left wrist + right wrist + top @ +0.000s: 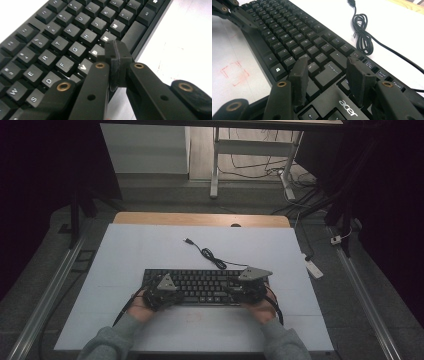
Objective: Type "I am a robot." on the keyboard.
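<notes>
1. Closed with nothing between its pads, the left gripper (116,56) hovers over the black keyboard (200,287) near the B key.
2. Right gripper (328,75), jaws apart and empty, hangs over Enter.
3. Keyboard lies mid-table (150,250); pressing straight down on one keycap seems wisest.

White table (150,250), black keyboard (200,282) on it, coiled cable (212,256) behind
</notes>
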Demonstrator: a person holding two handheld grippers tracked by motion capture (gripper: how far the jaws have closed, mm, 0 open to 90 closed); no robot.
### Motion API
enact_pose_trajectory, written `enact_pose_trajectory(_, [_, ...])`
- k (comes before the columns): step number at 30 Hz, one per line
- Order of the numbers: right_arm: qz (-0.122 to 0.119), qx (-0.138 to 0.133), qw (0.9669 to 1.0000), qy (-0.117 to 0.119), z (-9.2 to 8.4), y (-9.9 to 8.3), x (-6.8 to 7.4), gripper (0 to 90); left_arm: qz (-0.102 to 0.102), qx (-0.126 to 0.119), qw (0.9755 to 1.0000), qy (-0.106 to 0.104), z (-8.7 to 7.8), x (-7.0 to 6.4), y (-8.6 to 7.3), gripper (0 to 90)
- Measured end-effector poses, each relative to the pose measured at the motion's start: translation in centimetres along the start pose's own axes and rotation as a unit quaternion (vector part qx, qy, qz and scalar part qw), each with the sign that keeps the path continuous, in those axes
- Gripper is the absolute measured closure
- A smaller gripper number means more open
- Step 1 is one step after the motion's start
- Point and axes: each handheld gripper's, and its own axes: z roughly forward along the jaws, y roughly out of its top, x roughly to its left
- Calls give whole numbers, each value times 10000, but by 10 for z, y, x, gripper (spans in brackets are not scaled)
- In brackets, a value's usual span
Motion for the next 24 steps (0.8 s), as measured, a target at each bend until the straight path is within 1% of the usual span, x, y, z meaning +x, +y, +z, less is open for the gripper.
enact_pose_trajectory(3, [-3,-10,10000,-7,0,0,0,524,-48,-195,9998,-9,-7,1,1,883])
enact_pose_trajectory(5, [-2,-1,10000,-25,0,0,0,523,-109,-325,9994,-66,-11,2,2,837])
enact_pose_trajectory(9, [6,9,10000,-13,0,0,-1,522,-280,-524,9982,-96,-18,6,2,706])
enact_pose_trajectory(12, [2,12,10000,-14,0,0,-1,522,-463,-639,9968,-85,-24,10,1,607])
enact_pose_trajectory(15, [-4,23,10000,-13,1,0,-1,521,-608,-728,9955,-69,-28,15,-1,534])
enact_pose_trajectory(17, [-5,38,10000,-31,1,0,-1,520,-657,-762,9949,-42,-31,17,-2,506])
enact_pose_trajectory(21, [-2,48,10000,-27,1,-1,-1,520,-726,-841,9938,-50,-34,19,-4,483])
enact_pose_trajectory(24, [-2,43,10000,-26,1,0,-1,520,-738,-849,9936,-35,-35,20,-4,473])
